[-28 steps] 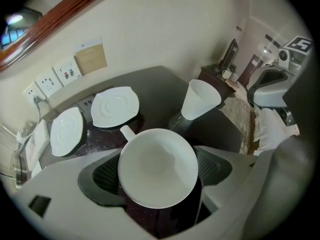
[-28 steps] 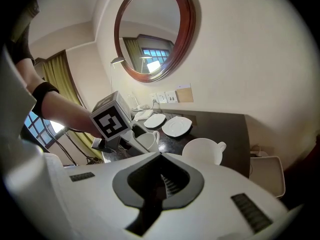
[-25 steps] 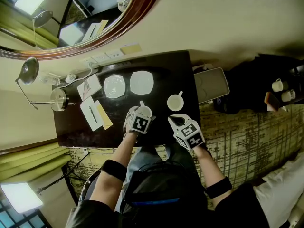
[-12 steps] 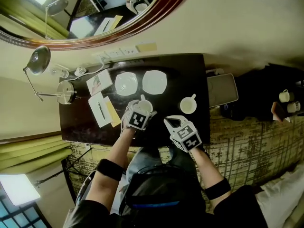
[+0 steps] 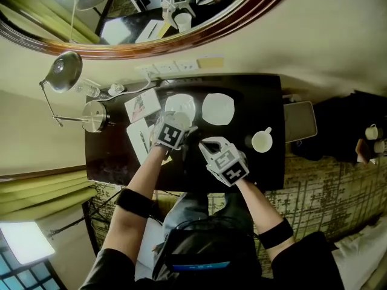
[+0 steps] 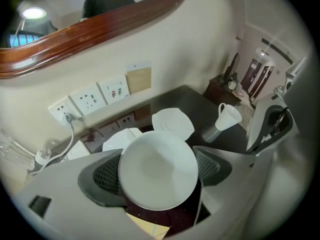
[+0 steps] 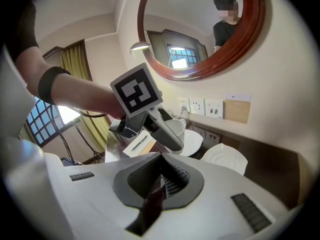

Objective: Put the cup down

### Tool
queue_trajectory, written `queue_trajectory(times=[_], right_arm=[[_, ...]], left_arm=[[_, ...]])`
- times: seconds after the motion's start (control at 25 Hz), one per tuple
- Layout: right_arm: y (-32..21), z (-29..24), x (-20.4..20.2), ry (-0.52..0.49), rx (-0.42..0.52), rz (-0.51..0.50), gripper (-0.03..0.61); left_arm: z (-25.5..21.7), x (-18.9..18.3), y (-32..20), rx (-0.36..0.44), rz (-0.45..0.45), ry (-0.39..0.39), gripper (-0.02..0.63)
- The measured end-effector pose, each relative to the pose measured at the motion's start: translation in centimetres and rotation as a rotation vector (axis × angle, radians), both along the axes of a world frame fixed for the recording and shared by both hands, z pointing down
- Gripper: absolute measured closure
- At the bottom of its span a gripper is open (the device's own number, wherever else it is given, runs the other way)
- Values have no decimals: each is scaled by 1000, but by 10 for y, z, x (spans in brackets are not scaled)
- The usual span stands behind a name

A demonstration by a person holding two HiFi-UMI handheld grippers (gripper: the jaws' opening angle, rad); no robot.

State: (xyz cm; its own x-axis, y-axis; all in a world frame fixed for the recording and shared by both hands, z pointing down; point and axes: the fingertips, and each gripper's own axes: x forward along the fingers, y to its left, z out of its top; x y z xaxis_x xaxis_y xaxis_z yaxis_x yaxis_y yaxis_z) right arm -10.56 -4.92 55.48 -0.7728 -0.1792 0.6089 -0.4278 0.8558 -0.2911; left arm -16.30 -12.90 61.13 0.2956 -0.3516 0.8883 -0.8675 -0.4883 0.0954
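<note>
A broad oval mirror (image 5: 121, 17) in a wooden frame hung on the far wall above the dark desk (image 5: 248, 95). The left forearm (image 5: 145, 177), bare with a black band near the elbow, reached from the near left edge toward the far side of the desk. The right forearm (image 5: 257, 207), banded the same way, came in from the near right and angled toward the far left.

The left hand-held gripper (image 6: 157, 171) pointed steeply down with its marker cube facing up. Its jaws stood wide, and both dark pads pressed on a white cup (image 6: 155, 156), which filled the gap between them. The cup hung in that grip over the far left part of the desk, just above the left saucer (image 5: 183, 104). Whether it touched the saucer could not be told.

The right hand-held gripper (image 7: 160, 184) hovered near the middle of the desk, tilted less steeply, with its jaws clenched together on nothing.

The right saucer (image 5: 217, 109) lay bare just beside the left one. A second cup (image 5: 262, 141) stood by itself toward the right edge of the desk, well apart from both grippers. A metal lamp (image 5: 95, 115) stood at the far left corner, with a notepad (image 5: 138, 139) lying near it.
</note>
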Motion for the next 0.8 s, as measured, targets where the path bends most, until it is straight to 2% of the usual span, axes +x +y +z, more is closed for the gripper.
queue_trajectory(times=[0.24,0.4,0.8], right_arm=[[-19,11,-40,23,7,6,577],[-28,17,-59,27,4,25,577],[-35,27,-71,43,-9,38,577]], left_arm=[[14,-34,-33,24,33,-22,184],[27,-45,-46,30,49,-11,184],[41,-53,-59,55,37,22,184]])
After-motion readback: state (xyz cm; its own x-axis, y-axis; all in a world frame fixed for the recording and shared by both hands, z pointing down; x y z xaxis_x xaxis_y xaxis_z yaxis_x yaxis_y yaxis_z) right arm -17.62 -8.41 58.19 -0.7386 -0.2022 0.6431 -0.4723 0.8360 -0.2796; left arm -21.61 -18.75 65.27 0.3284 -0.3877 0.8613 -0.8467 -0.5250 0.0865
